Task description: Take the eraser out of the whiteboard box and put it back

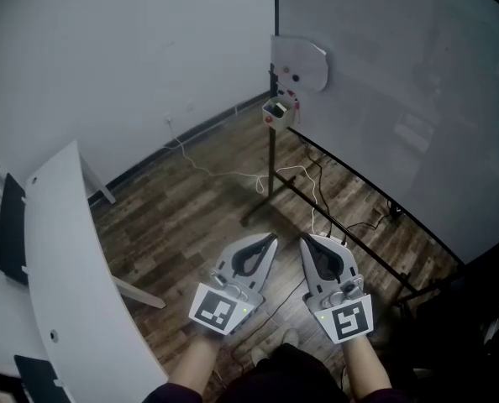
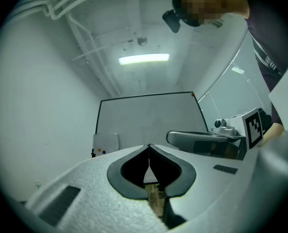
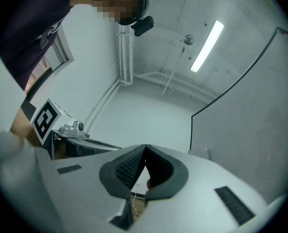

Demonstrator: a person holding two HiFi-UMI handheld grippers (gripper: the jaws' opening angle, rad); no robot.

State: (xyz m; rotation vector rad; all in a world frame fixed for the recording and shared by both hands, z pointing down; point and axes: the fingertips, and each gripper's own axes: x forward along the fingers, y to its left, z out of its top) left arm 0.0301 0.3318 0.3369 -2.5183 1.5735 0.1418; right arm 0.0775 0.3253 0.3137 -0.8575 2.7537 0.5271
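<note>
Fingertips of left gripper [image 1: 270,238] and right gripper [image 1: 308,238]: pressed together, nothing between. Head view only: whiteboard box [image 1: 276,112], well ahead of fingertips, beside whiteboard [image 1: 384,99]; contents dark, eraser not distinguishable.

Both forearms come up from 6 o'clock in the head view, the left forearm [image 1: 192,366] and the right forearm [image 1: 367,366] side by side. The left tool [image 1: 272,237] points toward 1 o'clock, its jaws pressed together at the tips with nothing between them. The right tool [image 1: 305,240] points toward 11 o'clock, its jaws likewise closed and empty. The two tips sit near each other without touching. Each tool's marker cube faces up, the left marker cube [image 1: 216,309] and the right marker cube [image 1: 348,319].
</note>
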